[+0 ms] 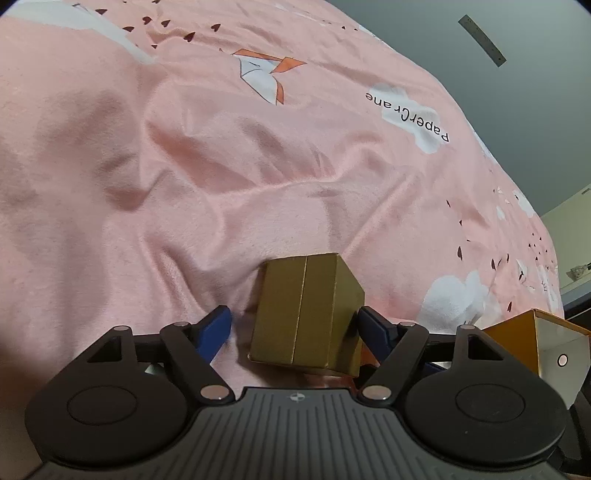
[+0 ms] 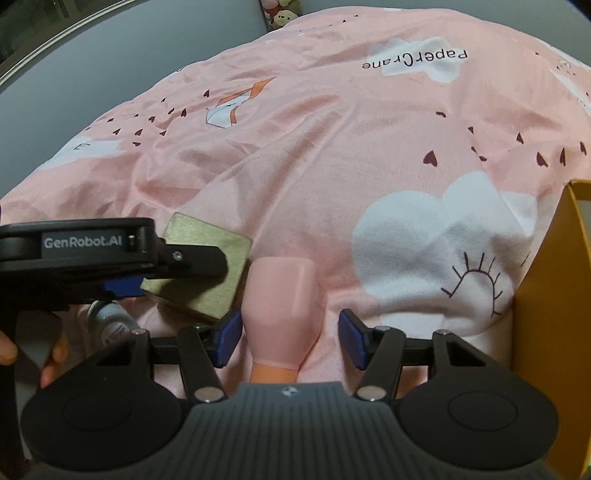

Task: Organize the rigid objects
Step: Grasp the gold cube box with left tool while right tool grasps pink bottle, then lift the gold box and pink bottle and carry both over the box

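Observation:
A gold cardboard box [image 1: 306,314] lies on the pink bedspread between the blue pads of my left gripper [image 1: 295,325], whose jaws stand wide; the right pad touches the box, the left pad stands apart. The box also shows in the right wrist view [image 2: 207,266], with the left gripper [image 2: 122,258] over it. A pink plastic bottle-like object [image 2: 280,314] lies between the open fingers of my right gripper [image 2: 290,336], untouched on both sides. A small grey-white bottle [image 2: 109,321] lies under the left gripper.
An open orange box [image 1: 535,347] stands at the right, also showing at the right edge of the right wrist view [image 2: 554,295]. The rumpled pink bedspread [image 2: 332,147] fills both views. Stuffed toys [image 2: 282,13] sit at the far bed edge.

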Tool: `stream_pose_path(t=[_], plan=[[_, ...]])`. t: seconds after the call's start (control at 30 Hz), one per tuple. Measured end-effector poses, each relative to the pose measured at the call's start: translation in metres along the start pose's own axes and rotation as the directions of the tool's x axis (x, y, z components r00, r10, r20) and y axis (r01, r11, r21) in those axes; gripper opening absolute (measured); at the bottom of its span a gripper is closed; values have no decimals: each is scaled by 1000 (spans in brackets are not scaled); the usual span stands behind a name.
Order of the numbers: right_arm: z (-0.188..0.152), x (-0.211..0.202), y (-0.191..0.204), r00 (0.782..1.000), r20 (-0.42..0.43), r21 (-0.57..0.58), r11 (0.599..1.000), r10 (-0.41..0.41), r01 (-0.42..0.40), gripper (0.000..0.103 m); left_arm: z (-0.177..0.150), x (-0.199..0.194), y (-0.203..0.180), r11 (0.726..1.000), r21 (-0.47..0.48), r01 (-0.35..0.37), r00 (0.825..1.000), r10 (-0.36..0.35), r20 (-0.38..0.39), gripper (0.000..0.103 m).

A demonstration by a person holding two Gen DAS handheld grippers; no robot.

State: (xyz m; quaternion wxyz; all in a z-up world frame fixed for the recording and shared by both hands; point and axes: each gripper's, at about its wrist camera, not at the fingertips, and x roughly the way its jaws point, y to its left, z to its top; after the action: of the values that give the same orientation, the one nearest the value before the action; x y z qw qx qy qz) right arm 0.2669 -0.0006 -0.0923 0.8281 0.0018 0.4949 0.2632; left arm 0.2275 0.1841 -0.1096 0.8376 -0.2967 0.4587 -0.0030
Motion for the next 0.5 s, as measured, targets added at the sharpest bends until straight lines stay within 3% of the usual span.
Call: stream_pose_path(t=[0.2,0.5], plan=[[0,3,-5,1000,4,25,1000,17,-17,57,-7,-11,-15,999,51,-7,998,4,61,68],[-3,-1,-5,1000,10,8,1000,23,-23,50,-17,-25,-33,987,154,-36,992,17,124,63]])
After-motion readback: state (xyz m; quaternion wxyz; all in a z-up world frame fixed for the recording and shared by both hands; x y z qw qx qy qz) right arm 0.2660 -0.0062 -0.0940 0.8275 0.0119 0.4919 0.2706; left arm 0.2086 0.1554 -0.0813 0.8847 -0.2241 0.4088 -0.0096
